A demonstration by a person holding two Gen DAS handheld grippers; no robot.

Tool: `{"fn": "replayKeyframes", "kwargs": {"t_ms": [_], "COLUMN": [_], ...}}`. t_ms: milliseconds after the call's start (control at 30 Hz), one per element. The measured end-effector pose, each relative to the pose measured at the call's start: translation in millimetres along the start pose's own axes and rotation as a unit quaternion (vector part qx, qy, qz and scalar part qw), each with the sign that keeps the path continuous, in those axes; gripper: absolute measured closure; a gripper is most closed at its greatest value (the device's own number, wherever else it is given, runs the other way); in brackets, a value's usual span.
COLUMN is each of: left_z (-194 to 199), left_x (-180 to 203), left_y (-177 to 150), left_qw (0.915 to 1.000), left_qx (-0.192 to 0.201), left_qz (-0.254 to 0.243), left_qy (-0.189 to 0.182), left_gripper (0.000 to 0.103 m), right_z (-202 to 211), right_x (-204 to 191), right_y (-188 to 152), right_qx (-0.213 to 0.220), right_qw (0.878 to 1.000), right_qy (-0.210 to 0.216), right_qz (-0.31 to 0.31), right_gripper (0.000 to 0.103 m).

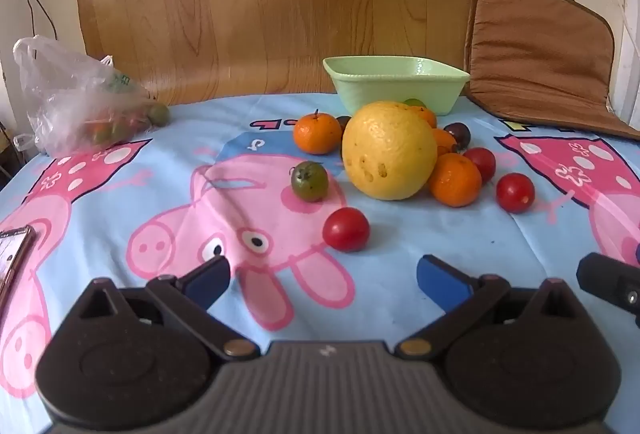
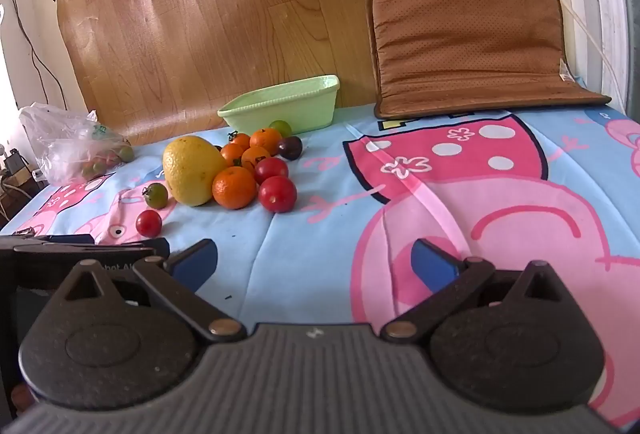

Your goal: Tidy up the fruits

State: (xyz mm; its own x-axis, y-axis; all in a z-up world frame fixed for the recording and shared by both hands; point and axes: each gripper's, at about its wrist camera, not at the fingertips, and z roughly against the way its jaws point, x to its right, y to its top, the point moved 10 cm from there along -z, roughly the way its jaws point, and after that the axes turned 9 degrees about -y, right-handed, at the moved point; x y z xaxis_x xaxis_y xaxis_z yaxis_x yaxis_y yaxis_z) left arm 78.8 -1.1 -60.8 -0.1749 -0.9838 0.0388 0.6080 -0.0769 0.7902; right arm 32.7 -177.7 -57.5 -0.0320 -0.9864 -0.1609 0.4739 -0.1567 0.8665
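A big yellow citrus lies on the cartoon cloth among several oranges, red tomatoes, a green tomato and dark plums. A pale green bowl stands behind the pile. My left gripper is open and empty, just short of the nearest red tomato. My right gripper is open and empty, to the right of the pile.
A clear plastic bag with small fruits lies at the far left. A brown cushion and a wood-pattern board lean on the back wall. A phone lies at the left edge.
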Motion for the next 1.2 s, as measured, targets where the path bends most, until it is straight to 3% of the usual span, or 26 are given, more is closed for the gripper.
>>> {"fn": "replayKeyframes", "kwargs": {"t_ms": [900, 1200], "left_z": [-1.9, 1.9], "left_x": [-4.2, -9.1], "left_y": [-0.9, -0.9], "left_qw": [0.9988, 0.9972], "left_qx": [0.005, 0.013], "left_qz": [0.045, 0.072], "left_qy": [-0.017, -0.013], "left_gripper": [0.000, 0.000], "right_z": [-5.4, -6.4], "right_x": [1.1, -3.0], "right_y": [-3.3, -7.4], "right_qx": [-0.017, -0.032], "right_qw": [1.000, 0.999], "right_qy": [0.000, -0.012], "right_qz": [-0.008, 0.026], "right_gripper": [0.000, 0.000]}}
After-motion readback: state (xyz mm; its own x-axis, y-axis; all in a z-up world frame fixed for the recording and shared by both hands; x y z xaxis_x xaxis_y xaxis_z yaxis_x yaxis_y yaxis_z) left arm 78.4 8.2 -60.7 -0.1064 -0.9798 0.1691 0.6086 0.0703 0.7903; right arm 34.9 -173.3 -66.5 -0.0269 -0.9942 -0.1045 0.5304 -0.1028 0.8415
